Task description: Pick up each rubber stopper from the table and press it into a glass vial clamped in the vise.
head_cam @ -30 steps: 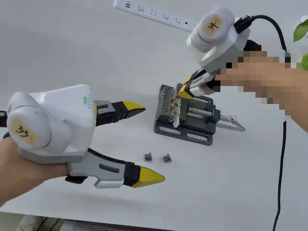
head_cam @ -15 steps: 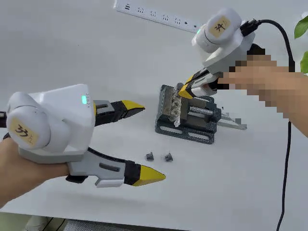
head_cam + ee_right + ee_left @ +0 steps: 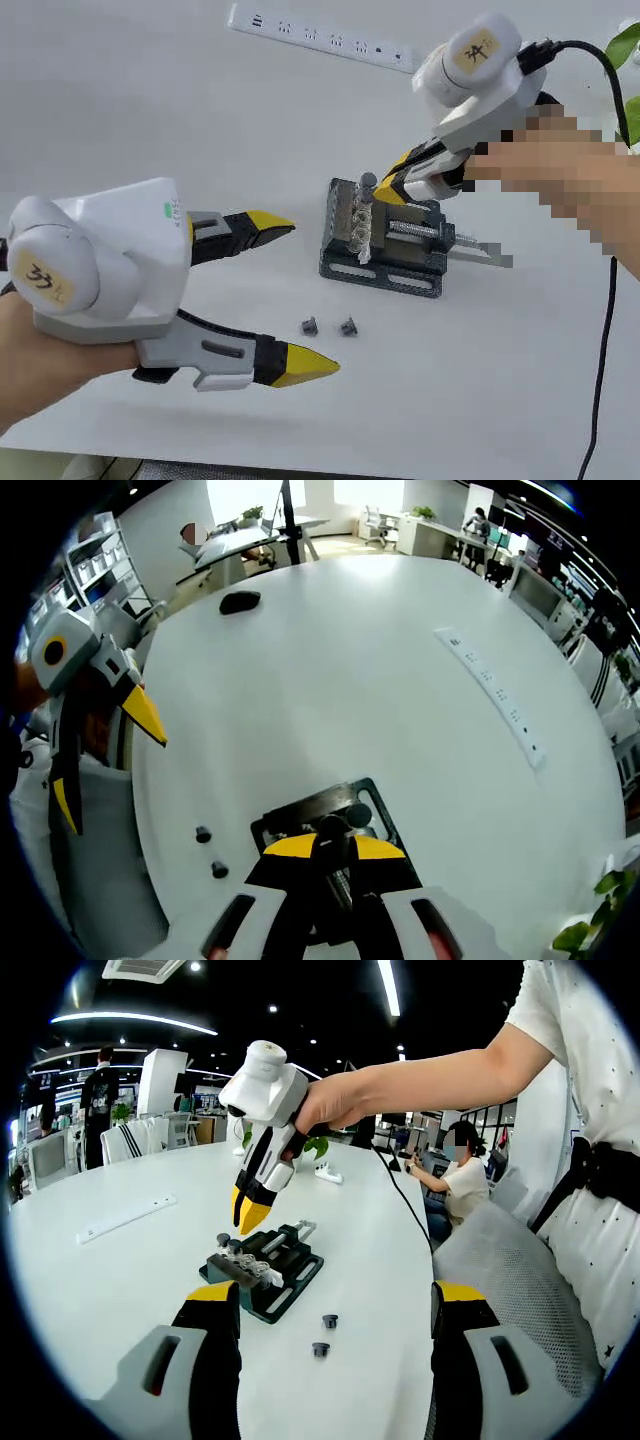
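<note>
Since the earlier frame, the right gripper point(image 3: 386, 190) has lifted clear of the vise point(image 3: 398, 272), exposing a seated stopper point(image 3: 368, 181). Its jaws are closed and empty. The left gripper point(image 3: 312, 295) is spread wide and empty. Two loose stoppers point(image 3: 309, 325) lie just before the vise. They are probably light, soft and grippy, so pinch them across the flange. They are small, dark grey and flanged.
</note>
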`<state>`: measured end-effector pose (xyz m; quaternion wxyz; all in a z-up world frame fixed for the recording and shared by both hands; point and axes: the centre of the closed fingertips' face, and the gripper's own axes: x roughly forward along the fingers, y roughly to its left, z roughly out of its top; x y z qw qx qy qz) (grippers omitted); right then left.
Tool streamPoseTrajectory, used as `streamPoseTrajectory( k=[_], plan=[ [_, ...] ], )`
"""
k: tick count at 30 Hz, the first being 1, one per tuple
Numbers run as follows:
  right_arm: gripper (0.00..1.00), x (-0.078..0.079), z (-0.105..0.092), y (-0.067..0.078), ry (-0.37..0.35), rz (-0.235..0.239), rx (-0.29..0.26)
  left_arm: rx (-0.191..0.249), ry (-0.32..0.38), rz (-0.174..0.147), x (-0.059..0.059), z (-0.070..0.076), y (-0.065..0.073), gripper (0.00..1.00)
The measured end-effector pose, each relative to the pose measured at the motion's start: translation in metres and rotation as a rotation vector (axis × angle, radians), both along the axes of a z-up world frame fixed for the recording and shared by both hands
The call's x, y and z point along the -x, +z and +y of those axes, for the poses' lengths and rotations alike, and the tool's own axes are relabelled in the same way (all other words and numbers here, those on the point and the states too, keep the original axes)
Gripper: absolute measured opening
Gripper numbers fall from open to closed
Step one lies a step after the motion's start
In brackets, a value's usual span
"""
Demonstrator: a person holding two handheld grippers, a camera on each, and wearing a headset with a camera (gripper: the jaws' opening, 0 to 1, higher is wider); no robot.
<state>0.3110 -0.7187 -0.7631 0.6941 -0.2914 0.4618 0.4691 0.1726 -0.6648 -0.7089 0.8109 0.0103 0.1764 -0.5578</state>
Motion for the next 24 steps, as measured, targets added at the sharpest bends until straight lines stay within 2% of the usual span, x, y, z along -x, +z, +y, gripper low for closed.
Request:
streamPoseTrajectory(
  k=[13, 24],
  plan=[
    [0.15, 0.008, -0.006, 0.019, -0.016, -0.033, -0.059, -0.027, 0.014, -0.017, -0.002, 0.005, 0.007, 0.78],
    [0.23, 0.016, -0.017, 0.028, -0.029, -0.046, -0.099, -0.052, 0.025, -0.03, -0.003, 0.009, 0.008, 0.8]
  ],
)
